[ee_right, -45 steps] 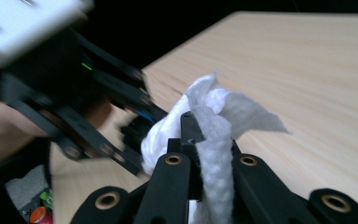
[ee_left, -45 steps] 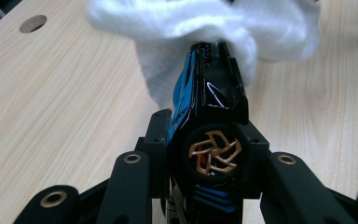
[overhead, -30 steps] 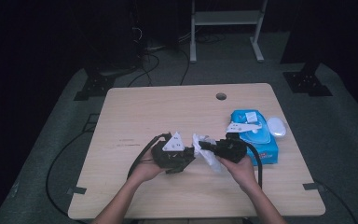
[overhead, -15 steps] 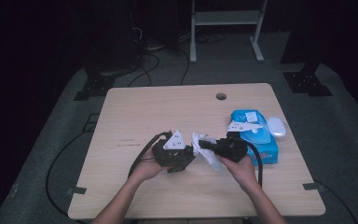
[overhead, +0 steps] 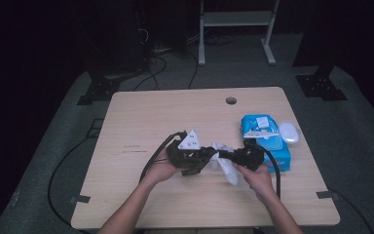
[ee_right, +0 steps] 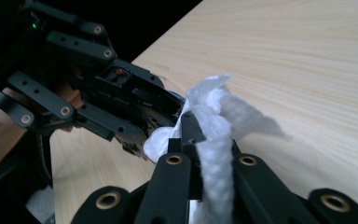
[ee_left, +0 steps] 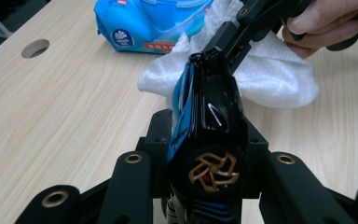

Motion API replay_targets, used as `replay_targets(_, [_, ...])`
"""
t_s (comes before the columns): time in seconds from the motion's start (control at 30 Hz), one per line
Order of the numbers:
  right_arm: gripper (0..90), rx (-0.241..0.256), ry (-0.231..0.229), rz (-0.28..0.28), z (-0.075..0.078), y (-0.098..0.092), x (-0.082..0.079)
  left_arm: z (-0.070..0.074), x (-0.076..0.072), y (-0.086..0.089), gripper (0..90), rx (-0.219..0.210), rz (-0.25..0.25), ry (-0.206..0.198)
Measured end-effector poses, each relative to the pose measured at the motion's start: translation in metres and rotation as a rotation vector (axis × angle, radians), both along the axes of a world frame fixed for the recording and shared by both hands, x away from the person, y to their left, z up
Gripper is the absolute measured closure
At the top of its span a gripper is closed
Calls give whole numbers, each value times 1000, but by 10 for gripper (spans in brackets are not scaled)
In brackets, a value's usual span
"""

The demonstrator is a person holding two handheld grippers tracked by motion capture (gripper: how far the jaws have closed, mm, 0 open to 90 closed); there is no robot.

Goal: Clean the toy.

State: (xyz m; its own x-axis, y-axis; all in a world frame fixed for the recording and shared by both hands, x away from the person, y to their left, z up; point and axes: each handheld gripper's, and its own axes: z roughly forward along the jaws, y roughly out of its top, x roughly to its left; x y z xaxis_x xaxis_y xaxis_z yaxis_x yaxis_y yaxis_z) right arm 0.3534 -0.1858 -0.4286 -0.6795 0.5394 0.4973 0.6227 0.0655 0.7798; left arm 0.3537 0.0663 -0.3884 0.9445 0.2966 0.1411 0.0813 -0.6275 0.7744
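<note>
1. High view: we see the left tool (overhead: pixel 205 157) and the right tool (overhead: pixel 230 156) meeting above the desk (overhead: pixel 151 117), nearer its front edge than its rear edge and a little right of the middle. A white tissue (overhead: pixel 226 165) hangs between them. A blue wipes pack (overhead: pixel 268 141) lies near the right edge, with a white oval object (overhead: pixel 289 132) touching its right side. A round hole (overhead: pixel 231 100) sits close to the rear edge.

2. Left gripper view: we note the left tool clenched on a black and blue toy car (ee_left: pixel 209 126), held nose away from the camera, a gold-spoked wheel (ee_left: pixel 213 170) facing us. The right tool (ee_left: pixel 242 35) presses the tissue (ee_left: pixel 270 70) against the car's far end. The wipes pack (ee_left: pixel 144 23) lies beyond.

3. Right gripper view: we record the right tool (ee_right: pixel 209 154) clamped on a bunched strip of tissue (ee_right: pixel 214 140). The tissue touches the toy car (ee_right: pixel 135 100), which the left tool's linkage (ee_right: pixel 51 93) holds above the desk's edge.
</note>
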Motion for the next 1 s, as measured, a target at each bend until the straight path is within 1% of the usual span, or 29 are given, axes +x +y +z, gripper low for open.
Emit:
replay_targets(0.03, [880,22,9,2,0,-1,1,1,1,1,650,-16,-1,6])
replay_targets(0.07, [881,61,25,8,-1,-3,2,2,2,2,650,-32,-4,9])
replay_targets(0.1, [882,87,26,7,0,-5,2,4,2,1,650,-41,-4,7])
replay_targets(0.17, [882,109,22,1,3,-6,2,6,2,0,650,-50,-5,-2])
replay_targets(0.2, [882,114,14,0,5,-7,1,7,2,-1,651,-47,-13,-7])
replay_targets(0.23, [883,121,5,0,7,-8,1,7,2,-2,652,-56,-10,-5])
replay_targets(0.27, [882,131,5,0,9,-8,0,7,1,-2,653,-49,-13,-5])
replay_targets(0.3, [883,144,2,4,10,-8,-1,6,0,-2,657,-53,-17,-1])
replay_targets(0.33, [883,156,1,14,11,-6,-1,5,-2,-1,669,-43,-17,-13])
replay_targets(0.37, [882,147,-5,27,13,-2,-3,5,-3,1,669,-46,-9,-26])
replay_targets(0.4, [882,133,-21,21,15,2,-5,6,-5,5,669,-45,-6,-28])
replay_targets(0.43, [883,130,-24,31,16,5,-4,6,-6,8,669,-50,-6,-27])
replay_targets(0.5, [883,138,-20,52,17,12,-4,4,-10,20,668,-73,4,-9])
replay_targets(0.63, [882,117,-30,99,17,36,-4,0,-19,42,664,-81,30,-1])
replay_targets(0.7, [882,93,-31,123,16,50,-3,-5,-24,53,664,-69,46,-16])
replay_targets(0.73, [882,85,-32,129,15,55,-3,-7,-26,57,665,-54,54,-26])
replay_targets(0.77, [882,72,-33,139,14,61,-2,-11,-28,62,667,-43,62,-26])
replay_targets(0.8, [882,47,-32,143,12,67,0,-15,-30,67,670,-36,74,-22])
replay_targets(0.83, [882,17,-35,146,9,71,1,-21,-30,72,673,-43,86,-13])
replay_targets(0.9, [881,-8,-16,154,3,77,6,-32,-30,83,673,-72,104,27])
replay_targets(0.93, [881,-46,-22,143,1,80,7,-38,-30,87,673,-65,115,37])
replay_targets(0.97, [881,-86,-40,135,0,83,9,-43,-30,89,673,-56,124,51])
replay_targets(1.0, [881,-97,-33,126,-1,84,10,-48,-29,92,673,-33,114,74])
